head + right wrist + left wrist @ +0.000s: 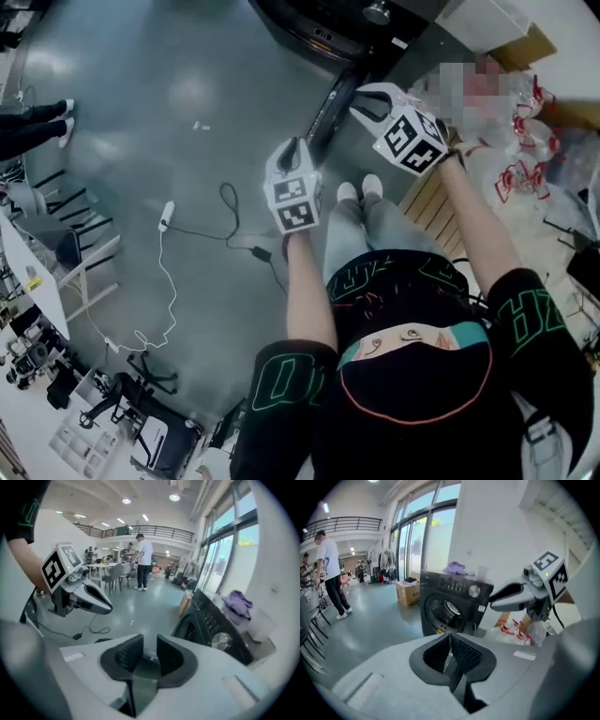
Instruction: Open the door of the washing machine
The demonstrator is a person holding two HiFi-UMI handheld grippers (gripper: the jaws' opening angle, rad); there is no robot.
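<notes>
A person stands on a glossy grey floor (pixel 178 103) with a moulded grey claw in each hand, both raised toward the washing machine (pixel 323 33), a dark, boxy front-loader just ahead of the claws. The left claw (pixel 292 150) is closed, its ribbed black pads pressed together with nothing between them. The right claw (pixel 367 101) stands narrowly apart, a slim gap between its textured pads, and holds nothing. Each claw carries a white cube printed with square black markers. From the head view the machine's door (pixel 333 105) shows as a dark slab swung outward, running between the two claws. In the left gripper view the round opening (pixel 443 610) beyond the claw's tips shows the ridged metal drum. A shiny round knob (pixel 220 640) sits on the black control panel, past the right claw's tips and to their right. A crumpled purple cloth (pixel 238 603) lies on top of the machine. A thin black cable (pixel 230 211) loops over the floor to the left of the left claw.
</notes>
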